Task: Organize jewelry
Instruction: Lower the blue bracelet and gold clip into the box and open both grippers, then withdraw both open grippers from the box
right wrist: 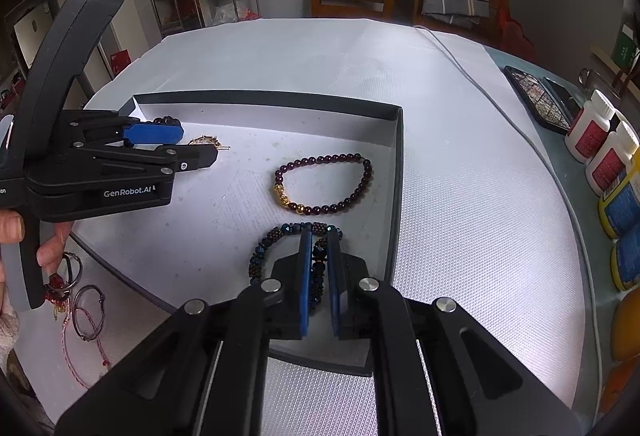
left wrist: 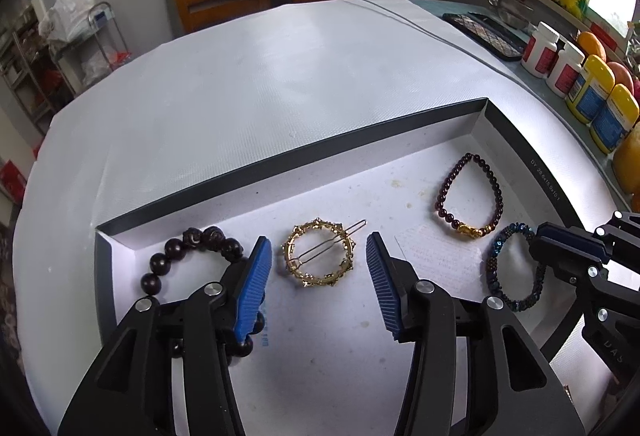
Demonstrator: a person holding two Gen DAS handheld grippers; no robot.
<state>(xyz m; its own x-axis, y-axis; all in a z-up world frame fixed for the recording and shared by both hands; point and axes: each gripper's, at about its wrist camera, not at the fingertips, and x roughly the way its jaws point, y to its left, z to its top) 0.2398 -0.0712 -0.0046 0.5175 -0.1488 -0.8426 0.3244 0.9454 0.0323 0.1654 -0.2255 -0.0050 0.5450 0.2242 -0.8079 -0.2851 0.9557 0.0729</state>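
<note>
still, the right claw [right wrist: 319, 236] pinches the blue beaded bracelet [right wrist: 264, 248] thinly; it may slip. the left claw [left wrist: 319, 256] gapes empty around the gold hairpin [left wrist: 320, 255].

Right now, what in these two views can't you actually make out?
- Dark wooden bead bracelet: near half hidden by left gripper.
- Blue beaded bracelet: near side covered by right gripper.
- Gold hair clip: mostly hidden in the right wrist view.
- Tray print: too small.

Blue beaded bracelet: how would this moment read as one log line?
right gripper: shut on blue beaded bracelet | left gripper: open over gold hair clip | place: tray
</note>
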